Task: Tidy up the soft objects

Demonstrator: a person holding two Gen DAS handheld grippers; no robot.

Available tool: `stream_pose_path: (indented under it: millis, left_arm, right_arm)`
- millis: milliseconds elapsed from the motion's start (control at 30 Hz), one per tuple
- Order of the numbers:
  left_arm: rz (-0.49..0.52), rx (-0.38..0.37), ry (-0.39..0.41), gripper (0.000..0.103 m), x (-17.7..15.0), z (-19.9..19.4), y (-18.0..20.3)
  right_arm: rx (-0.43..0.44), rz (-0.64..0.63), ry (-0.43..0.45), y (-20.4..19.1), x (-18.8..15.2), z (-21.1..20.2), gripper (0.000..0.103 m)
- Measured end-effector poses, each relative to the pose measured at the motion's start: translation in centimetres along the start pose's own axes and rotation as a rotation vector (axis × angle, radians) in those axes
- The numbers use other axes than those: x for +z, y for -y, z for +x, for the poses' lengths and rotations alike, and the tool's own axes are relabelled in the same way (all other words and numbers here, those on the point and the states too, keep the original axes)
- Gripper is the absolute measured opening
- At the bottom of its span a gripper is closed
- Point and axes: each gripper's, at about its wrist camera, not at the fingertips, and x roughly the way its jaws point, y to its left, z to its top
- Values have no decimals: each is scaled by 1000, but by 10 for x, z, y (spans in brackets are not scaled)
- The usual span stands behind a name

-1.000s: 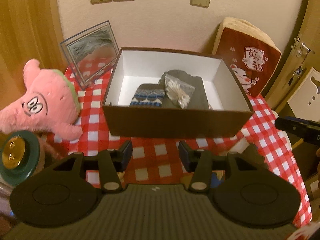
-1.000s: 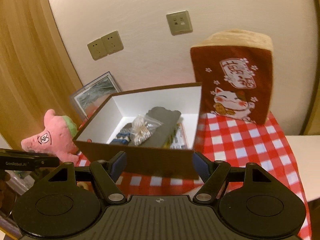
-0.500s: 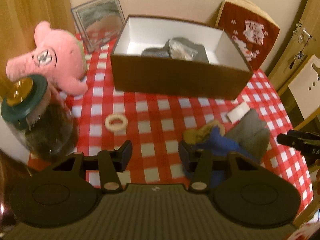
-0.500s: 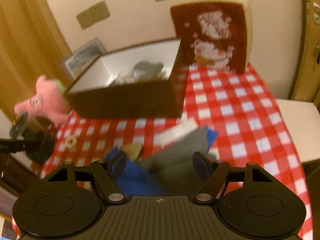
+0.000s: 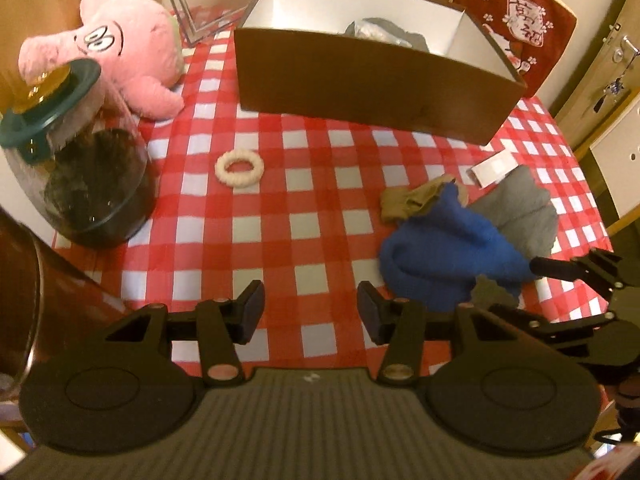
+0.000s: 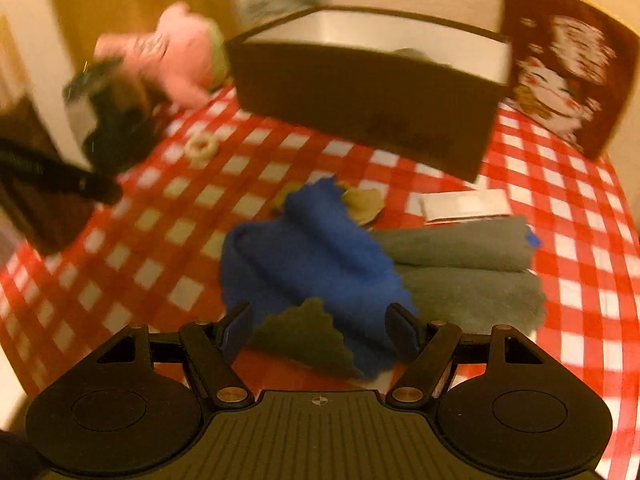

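A blue knitted cloth (image 5: 444,256) (image 6: 316,248) lies on the checked tablecloth with a grey folded cloth (image 5: 520,212) (image 6: 460,268) beside it and a tan cloth (image 5: 412,200) (image 6: 364,204) behind. My right gripper (image 6: 318,330) is open, low over the near edge of the blue cloth and a dark green cloth corner (image 6: 304,336). My left gripper (image 5: 310,312) is open and empty over bare tablecloth, left of the blue cloth. The brown box (image 5: 360,76) (image 6: 360,92) at the back holds grey soft items.
A pink plush toy (image 5: 120,52) sits at the back left. A glass jar with a green lid (image 5: 80,184) stands at the left edge. A cream knitted ring (image 5: 239,164), a white card (image 5: 494,168) and a red cat cushion (image 5: 520,28) are around the box.
Both grippers pulled back from the box and dropped low toward the table's near side. The right gripper came down over the blue cloth. Both stayed open.
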Motion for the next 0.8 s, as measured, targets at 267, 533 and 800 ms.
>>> stream_pose_path:
  millis: [267,533,800]
  left_arm:
    - [-4,10,-35,48,-12,11,-2]
    - [-5,19,-44,48,-15,16,-5]
    - [15,2,-49,48,-15,19,2]
  right_arm:
    - [-38,-180,-42,-20,-6,36,73]
    - [-42,-92,8,-1,-13,43,35]
    - [-44,-22,3,12,-16,29,4]
